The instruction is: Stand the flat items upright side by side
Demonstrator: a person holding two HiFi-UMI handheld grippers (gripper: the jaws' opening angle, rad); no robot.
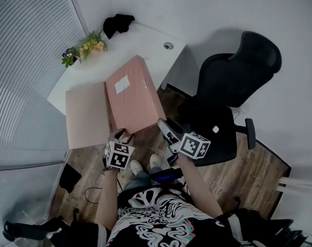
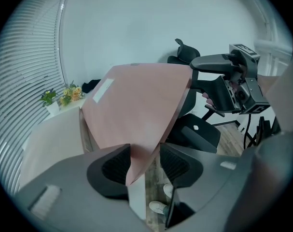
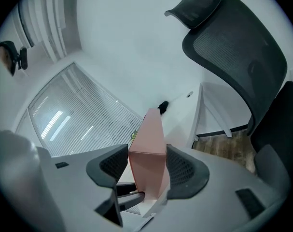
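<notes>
White desk point(image 1: 145, 40) runs away from the person, with slatted blinds along its left side and a plain wall behind. Black mesh office chair point(image 1: 233, 81) point(image 3: 238, 47) stands on the wood floor off the desk's right edge, well apart from the boxes.

Pink flat box point(image 1: 132, 94) point(image 2: 136, 100) point(image 3: 148, 149) is the thing in hand. It is tilted, not upright. Its far end reaches over the middle of the desk and its near end hangs past the desk's near edge. Can't tell if the far end touches the desktop. Its broad face with the white label point(image 1: 122, 84) point(image 2: 103, 88) faces up.

Beige flat item point(image 1: 86, 115) point(image 2: 45, 144) lies flat at the desk's near left, just beside the pink box's left long side, and nothing holds it.

Left gripper point(image 1: 120, 138) point(image 2: 145, 161) is at the box's near left corner. Its jaws are closed on that corner and the pink card fills the gap at the pad tips.

Right gripper point(image 1: 163, 127) point(image 3: 146, 163) is at the near right corner. Its jaws clamp the box's thin end, with both ribbed pads against the two broad faces. Its own view looks down the box edge-on towards the desk.

Flower pot point(image 1: 86, 48) point(image 2: 64, 95) with yellow and purple blooms sits at the desk's far left edge. A black object point(image 1: 117, 23) lies at the far corner, too dark to identify. Round cable grommet point(image 1: 168, 46) sits near the far right edge.
</notes>
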